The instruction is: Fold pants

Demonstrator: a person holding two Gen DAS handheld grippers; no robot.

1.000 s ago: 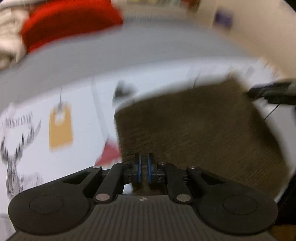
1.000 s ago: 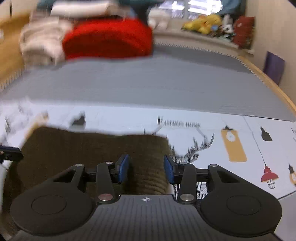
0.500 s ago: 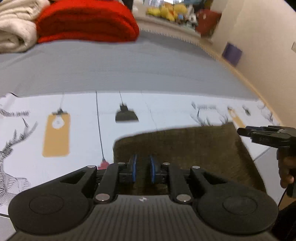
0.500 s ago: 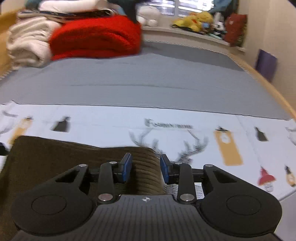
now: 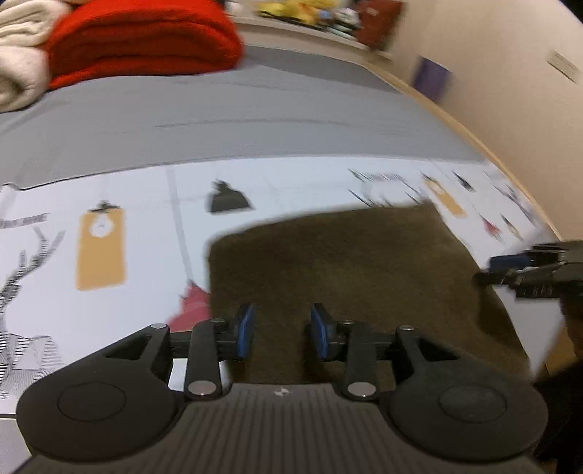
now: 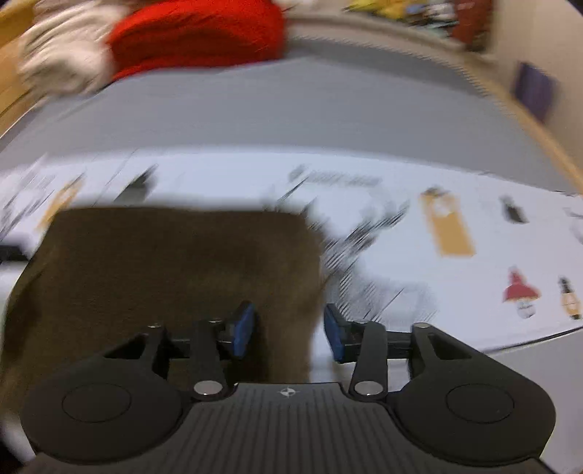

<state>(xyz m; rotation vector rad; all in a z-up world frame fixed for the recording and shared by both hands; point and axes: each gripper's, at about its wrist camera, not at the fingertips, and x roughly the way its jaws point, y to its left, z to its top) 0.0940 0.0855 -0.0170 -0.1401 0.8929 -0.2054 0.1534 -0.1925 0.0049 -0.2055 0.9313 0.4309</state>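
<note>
Pants (image 5: 346, 277) lie as a folded brown rectangle on the printed sheet (image 5: 145, 204), directly beneath both claws. Left gripper (image 5: 280, 330) opening over its left part, nothing pinched; right gripper (image 6: 289, 330) opening astride its right edge.

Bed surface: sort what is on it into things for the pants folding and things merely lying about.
For the job: brown pants, folded; left gripper and right gripper, both opening.

Lying about: red blanket, cream blanket, printed sheet, plush toys.
</note>
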